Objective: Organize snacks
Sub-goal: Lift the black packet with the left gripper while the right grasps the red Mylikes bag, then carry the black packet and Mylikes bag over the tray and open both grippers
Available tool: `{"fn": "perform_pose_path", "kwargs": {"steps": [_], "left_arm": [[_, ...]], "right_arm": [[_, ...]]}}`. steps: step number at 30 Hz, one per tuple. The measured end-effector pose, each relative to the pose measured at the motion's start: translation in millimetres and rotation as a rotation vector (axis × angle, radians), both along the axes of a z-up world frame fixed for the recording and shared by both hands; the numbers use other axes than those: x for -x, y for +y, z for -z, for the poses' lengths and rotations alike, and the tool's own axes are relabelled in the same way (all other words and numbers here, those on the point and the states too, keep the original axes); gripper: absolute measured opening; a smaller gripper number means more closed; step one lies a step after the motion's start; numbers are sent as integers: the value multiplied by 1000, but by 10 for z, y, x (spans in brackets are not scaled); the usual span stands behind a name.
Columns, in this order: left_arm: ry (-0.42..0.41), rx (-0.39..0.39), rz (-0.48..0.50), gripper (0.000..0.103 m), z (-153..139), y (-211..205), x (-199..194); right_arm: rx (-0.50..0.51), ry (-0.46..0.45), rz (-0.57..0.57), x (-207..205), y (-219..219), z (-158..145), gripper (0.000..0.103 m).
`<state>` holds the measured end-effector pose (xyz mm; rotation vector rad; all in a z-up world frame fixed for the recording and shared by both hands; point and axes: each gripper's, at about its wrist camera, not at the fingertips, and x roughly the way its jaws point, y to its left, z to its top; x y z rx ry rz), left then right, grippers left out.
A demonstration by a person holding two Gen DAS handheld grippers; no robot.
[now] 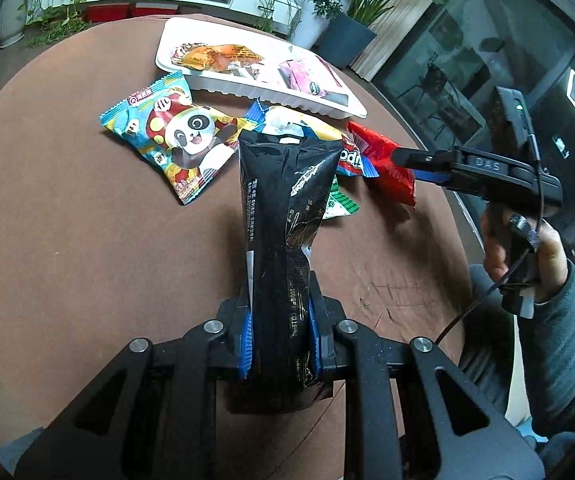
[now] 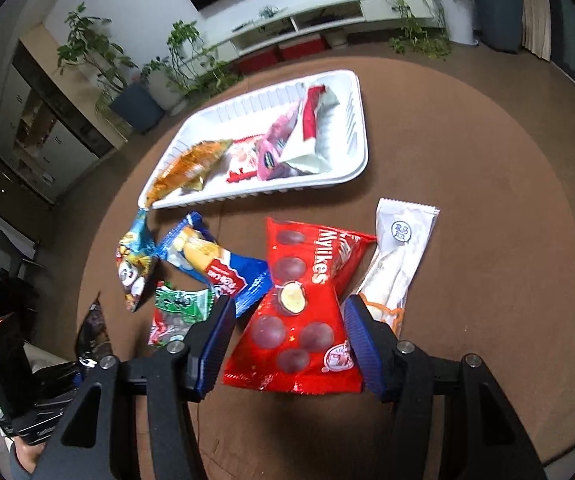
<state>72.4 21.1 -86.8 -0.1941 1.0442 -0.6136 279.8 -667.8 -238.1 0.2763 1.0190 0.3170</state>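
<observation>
My left gripper (image 1: 279, 344) is clamped on a long black foil snack packet (image 1: 279, 216), lifted clear of the brown round table (image 1: 67, 240), ready, I judge, for the white ribbed plastic tray (image 1: 263, 88) beyond. My right gripper (image 2: 287, 344) stands with jaws apart either side of the red Mylikes bag (image 2: 299, 312), not yet pinching it. Other wrappers lie loose near the tray.
</observation>
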Motion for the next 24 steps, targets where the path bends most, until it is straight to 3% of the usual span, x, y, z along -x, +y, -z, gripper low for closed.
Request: {"fn": "perform_pose_path", "kwargs": {"steps": [8,15,24], "left_arm": [[7,15,-1,19,11,3,-7],[11,27,-6,19,14,1,-8],[17,48,-8,19,26,13,-30]], "right_arm": [[9,37,-13,-91,-2,123,54],[-20,43,-21,-44,-71,163,36],[-104,37,-8,171,-181,97,31]]}}
